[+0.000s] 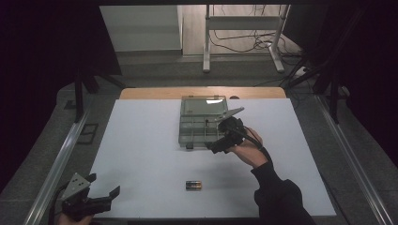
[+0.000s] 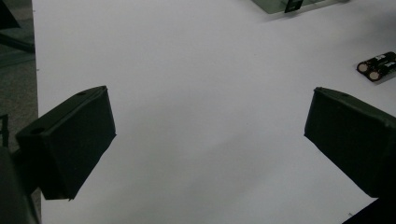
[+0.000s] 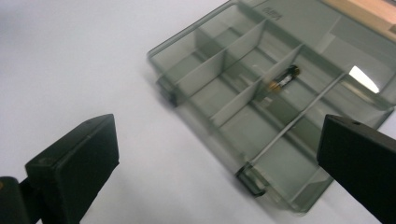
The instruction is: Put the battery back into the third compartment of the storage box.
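A smoky clear compartment box (image 1: 202, 121) lies with its lid open at the middle back of the white table (image 1: 141, 154). One small battery (image 3: 284, 78) rests in one of its compartments. My right gripper (image 1: 217, 137) hovers at the box's near right edge. In the right gripper view its jaws (image 3: 219, 140) stand open and hold nothing, with the box (image 3: 261, 93) beyond them. A pair of batteries (image 1: 193, 185) lies on the table near the front edge. My left gripper (image 1: 104, 185) sits open and empty at the front left corner. The left gripper view has the battery pair (image 2: 378, 65) at its right.
A wooden strip (image 1: 202, 92) runs along the table's far edge. Metal rails (image 1: 56, 164) flank the table on both sides. A white frame stand (image 1: 244, 28) and cables sit on the floor beyond. A dark sleeve (image 1: 281, 201) comes in from the bottom right.
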Motion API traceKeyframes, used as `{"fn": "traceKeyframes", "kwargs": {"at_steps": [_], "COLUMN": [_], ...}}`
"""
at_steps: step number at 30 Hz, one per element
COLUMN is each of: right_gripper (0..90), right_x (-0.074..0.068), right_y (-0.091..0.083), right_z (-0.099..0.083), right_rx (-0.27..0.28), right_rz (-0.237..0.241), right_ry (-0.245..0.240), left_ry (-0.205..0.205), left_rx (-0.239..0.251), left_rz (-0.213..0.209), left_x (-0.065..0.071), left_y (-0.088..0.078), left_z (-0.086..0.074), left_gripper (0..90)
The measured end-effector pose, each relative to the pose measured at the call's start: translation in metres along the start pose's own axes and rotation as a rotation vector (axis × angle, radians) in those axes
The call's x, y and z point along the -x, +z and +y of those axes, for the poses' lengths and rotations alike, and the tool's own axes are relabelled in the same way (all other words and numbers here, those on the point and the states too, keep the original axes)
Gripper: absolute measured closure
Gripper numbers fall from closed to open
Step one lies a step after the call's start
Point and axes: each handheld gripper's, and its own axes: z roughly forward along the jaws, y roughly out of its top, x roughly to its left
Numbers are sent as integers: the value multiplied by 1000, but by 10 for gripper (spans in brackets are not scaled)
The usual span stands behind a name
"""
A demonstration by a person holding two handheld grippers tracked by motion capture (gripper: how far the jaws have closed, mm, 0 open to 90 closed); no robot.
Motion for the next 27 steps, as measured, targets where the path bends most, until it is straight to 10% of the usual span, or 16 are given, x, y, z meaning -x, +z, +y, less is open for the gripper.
{"fn": "traceKeyframes", "kwargs": {"at_steps": [10, 27], "right_gripper": [0, 0], "right_x": [-19, -49], "right_y": [-1, 2], "right_z": [-23, -37], "right_rx": [30, -57], "right_rz": [104, 97], "right_ry": [32, -26], "left_ry": [1, 7], "left_rx": [-1, 0], "left_rz": [1, -2], "left_x": [0, 0], "left_y": [0, 0], "left_z": [0, 0], "left_gripper": [23, 23]}}
